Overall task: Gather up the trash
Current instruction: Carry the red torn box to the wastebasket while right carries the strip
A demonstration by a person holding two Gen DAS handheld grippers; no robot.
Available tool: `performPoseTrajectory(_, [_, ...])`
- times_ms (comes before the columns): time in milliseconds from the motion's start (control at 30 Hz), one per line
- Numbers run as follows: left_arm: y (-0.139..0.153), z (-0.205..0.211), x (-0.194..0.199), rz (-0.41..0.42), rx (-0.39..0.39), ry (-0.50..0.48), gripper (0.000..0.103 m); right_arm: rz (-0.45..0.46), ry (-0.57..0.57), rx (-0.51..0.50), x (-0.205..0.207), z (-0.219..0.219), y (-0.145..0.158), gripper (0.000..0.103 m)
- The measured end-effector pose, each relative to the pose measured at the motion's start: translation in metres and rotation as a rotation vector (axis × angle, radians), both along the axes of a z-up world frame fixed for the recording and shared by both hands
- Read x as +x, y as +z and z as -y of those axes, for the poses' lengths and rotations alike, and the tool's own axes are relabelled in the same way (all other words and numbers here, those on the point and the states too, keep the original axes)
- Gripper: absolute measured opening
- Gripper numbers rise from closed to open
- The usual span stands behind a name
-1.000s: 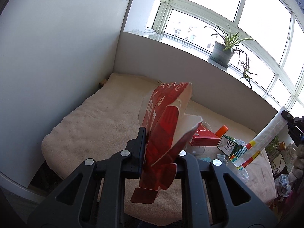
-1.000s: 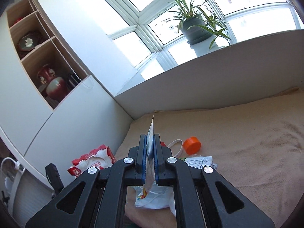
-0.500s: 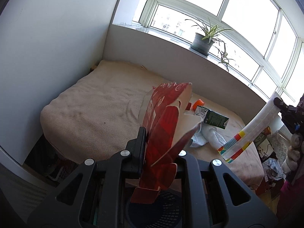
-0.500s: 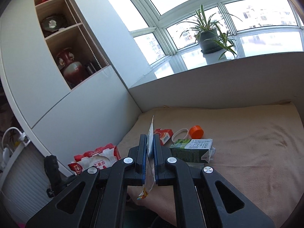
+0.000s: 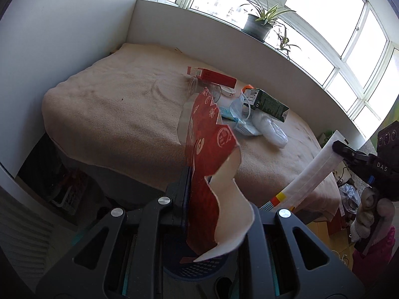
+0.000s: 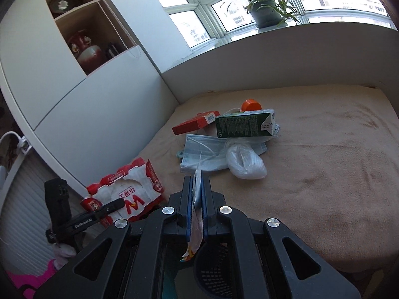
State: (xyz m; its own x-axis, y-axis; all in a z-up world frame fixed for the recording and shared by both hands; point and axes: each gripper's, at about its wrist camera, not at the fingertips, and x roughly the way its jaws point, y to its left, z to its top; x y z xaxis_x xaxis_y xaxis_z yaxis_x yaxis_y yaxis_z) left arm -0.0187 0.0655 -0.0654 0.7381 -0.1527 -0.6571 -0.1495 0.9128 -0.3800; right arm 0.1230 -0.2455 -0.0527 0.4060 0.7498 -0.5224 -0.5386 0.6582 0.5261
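My left gripper is shut on a torn red and white carton, held above a dark perforated bin. The carton also shows at the lower left of the right wrist view. My right gripper is shut on a flat white wrapper with coloured stripes, above the bin. That wrapper shows in the left wrist view. On the beige bed lie a red box, a green carton, a blue face mask, a clear plastic bag and an orange cap.
The bed fills the corner under a window sill with a potted plant. A white cabinet with open shelves stands to the left. Clutter lies on the floor at the bed's far end.
Both grippers have pulled back and down from the bed with their trash. The bin now shows below each gripper, and more of the bed's trash pile is in view.
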Motion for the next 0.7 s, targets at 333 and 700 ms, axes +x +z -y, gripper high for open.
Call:
performPoseTrajectory(333, [-0.013,0.009,-0.037,-0.024,-0.019,0.008,0.014,-0.045,0.004,-0.063,-0.017,-0.004,-0.039,0.005])
performPoseTrajectory(700, [-0.068,0.031,-0.030,-0.176,-0.069,-0.090,0.014,-0.060,-0.005,-0.150,-0.031,-0.016,-0.077,0.005])
